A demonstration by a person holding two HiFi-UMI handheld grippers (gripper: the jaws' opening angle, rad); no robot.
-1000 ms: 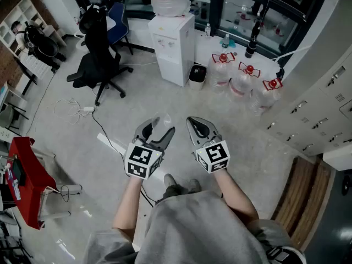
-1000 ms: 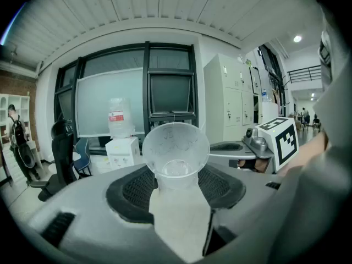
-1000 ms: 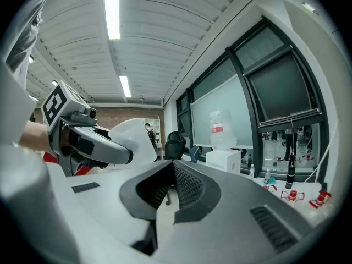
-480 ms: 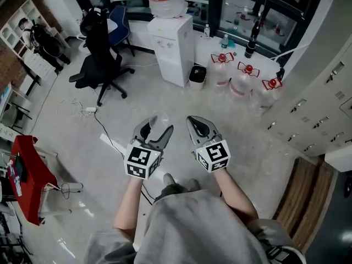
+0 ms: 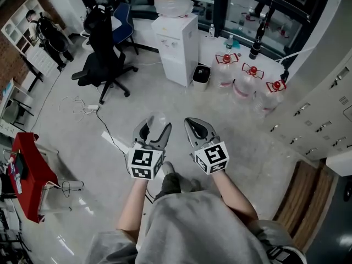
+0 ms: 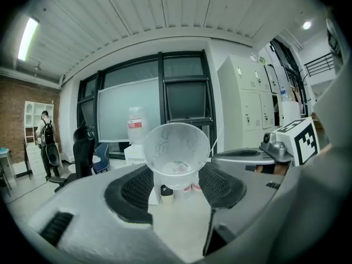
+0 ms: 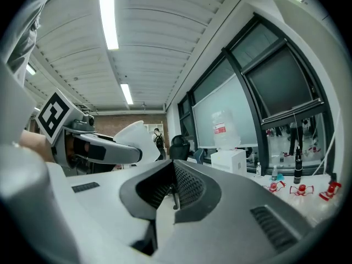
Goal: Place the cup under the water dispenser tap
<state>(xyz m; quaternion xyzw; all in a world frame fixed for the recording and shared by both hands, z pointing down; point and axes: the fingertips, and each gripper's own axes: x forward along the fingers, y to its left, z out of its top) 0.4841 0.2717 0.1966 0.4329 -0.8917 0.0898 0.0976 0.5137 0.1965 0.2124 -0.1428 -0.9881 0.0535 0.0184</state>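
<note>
- Lower centre of the head view: the left hand-held gripper (image 5: pixel 155 127) has its jaws spread wide and clamped on the base of the clear plastic cup (image 6: pixel 176 154), whose mouth faces the gripper's camera.
- Just right of it, the right hand-held gripper (image 5: pixel 193 126) has its jaws closed together, with nothing between them.
- Top centre, the white water dispenser (image 5: pixel 177 47) stands well apart from the cup.
- Water jugs (image 5: pixel 245 84) sit on the floor to the dispenser's right.
</note>
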